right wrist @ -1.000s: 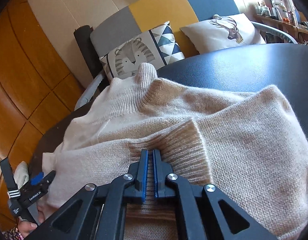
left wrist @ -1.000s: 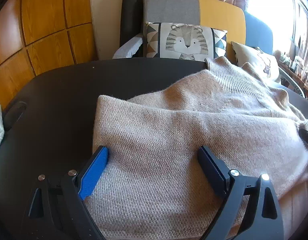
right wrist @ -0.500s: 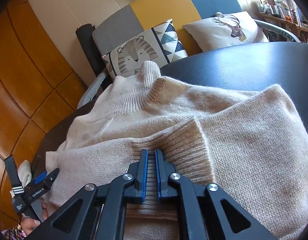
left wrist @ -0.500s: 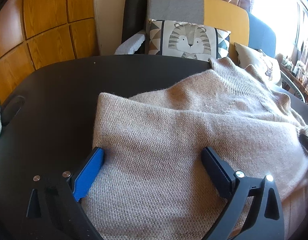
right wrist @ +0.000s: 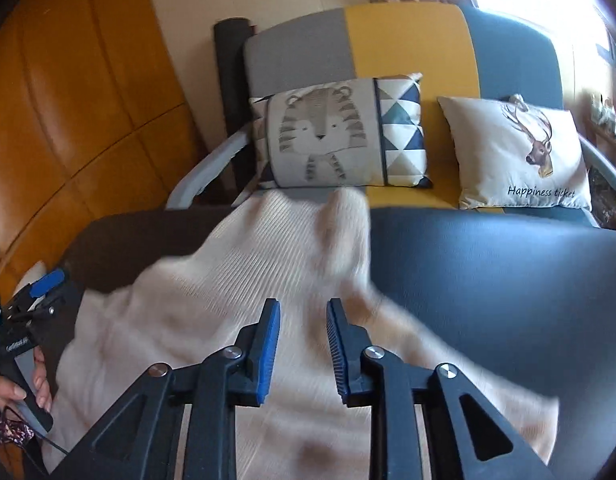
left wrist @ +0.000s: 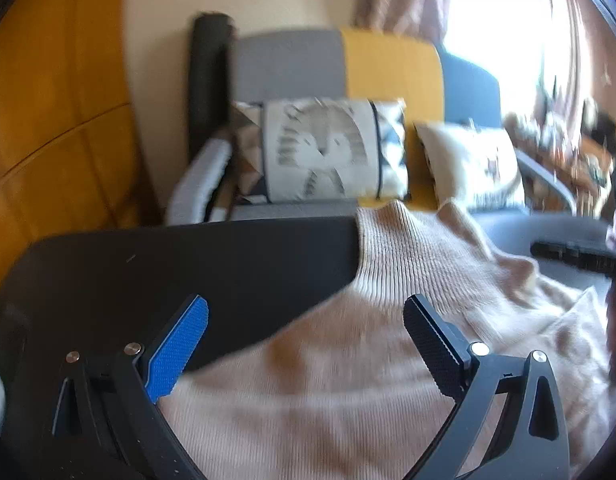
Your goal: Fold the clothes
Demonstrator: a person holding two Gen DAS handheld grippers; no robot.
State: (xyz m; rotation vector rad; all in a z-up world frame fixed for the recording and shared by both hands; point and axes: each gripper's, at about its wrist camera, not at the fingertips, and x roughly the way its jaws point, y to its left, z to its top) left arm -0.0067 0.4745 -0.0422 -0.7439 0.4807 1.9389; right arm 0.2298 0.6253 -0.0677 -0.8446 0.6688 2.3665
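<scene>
You have lifted both grippers back off the beige sweater (right wrist: 236,320), which lies folded on the black table (right wrist: 487,280). Your right gripper (right wrist: 302,344) is opening, empty; your left gripper (left wrist: 306,344) gapes wide, releasing the fold.

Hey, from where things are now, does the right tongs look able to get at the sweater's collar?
Probably yes. The right tongs, jaws opening with nothing pinched, point along the sweater toward its collar, and only bare knit lies between.
</scene>
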